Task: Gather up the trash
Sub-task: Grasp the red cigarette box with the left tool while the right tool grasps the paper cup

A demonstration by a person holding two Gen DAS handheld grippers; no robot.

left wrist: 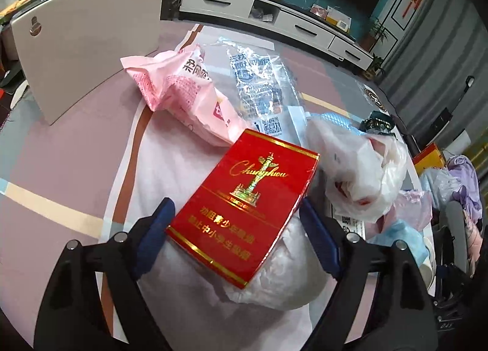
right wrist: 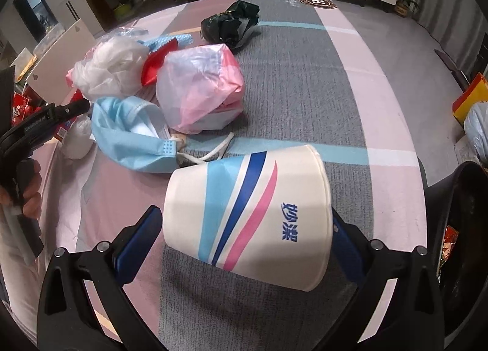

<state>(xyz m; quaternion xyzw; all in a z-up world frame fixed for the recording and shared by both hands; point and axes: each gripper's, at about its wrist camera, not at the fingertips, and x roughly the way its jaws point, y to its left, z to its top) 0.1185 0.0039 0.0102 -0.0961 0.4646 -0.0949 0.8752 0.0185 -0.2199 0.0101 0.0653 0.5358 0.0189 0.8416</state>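
The left tool (left wrist: 235,229) reaches down over a red cigarette pack (left wrist: 244,210) that lies on a crumpled white tissue (left wrist: 274,268) on the carpet (left wrist: 76,143). Its 2 blue pads stand on either side of the pack's near end; whether they press on it cannot be told. Past the pack lie a pink wrapper (left wrist: 180,92) and a clear printed plastic bag (left wrist: 259,86), with a crumpled white plastic bag (left wrist: 363,171) to the right. A pale board (left wrist: 88,46) stands at the upper left.

The right tool (right wrist: 244,235) has its fingers apart with a white paper cup (right wrist: 247,214) between them — the cup lies on its side on the carpet, striped in light blue, dark blue and pink, its wide mouth toward the right. The left pad sits just clear of the cup; the right pad is partly hidden behind the rim, so contact there cannot be told. Beyond the cup lie a blue face mask (right wrist: 131,134), a pink-and-clear bag (right wrist: 201,89), a white bag (right wrist: 109,67) and, farther off, a dark green bag (right wrist: 231,23). At the left edge of this view a hand (right wrist: 27,189) holds the other tool's handle.
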